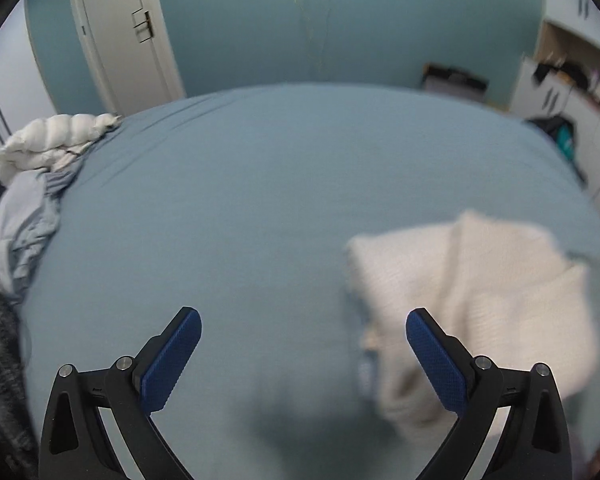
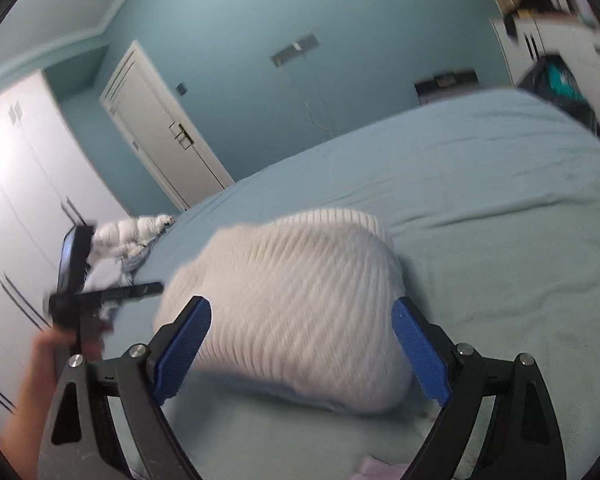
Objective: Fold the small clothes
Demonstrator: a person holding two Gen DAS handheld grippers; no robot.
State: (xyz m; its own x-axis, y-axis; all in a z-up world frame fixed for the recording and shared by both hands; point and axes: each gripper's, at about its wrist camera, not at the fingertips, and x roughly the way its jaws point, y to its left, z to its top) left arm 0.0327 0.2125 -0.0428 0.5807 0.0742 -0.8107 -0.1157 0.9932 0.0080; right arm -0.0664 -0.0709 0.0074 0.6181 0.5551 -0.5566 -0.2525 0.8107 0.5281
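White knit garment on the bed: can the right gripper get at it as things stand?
Probably yes. The right gripper is open, the white knit garment lies just ahead of its fingers, nothing between.

**A home bedroom**

A wide bed point(image 1: 260, 200) under a blue-grey sheet fills the ground ahead of the fingers. Beyond it stand teal walls and a white panelled door point(image 1: 120, 36); white wardrobe doors point(image 2: 16, 184) lie left, cluttered cupboards point(image 1: 572, 92) right.

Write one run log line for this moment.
left gripper: open, empty | right gripper: open | white knit garment: folded on bed
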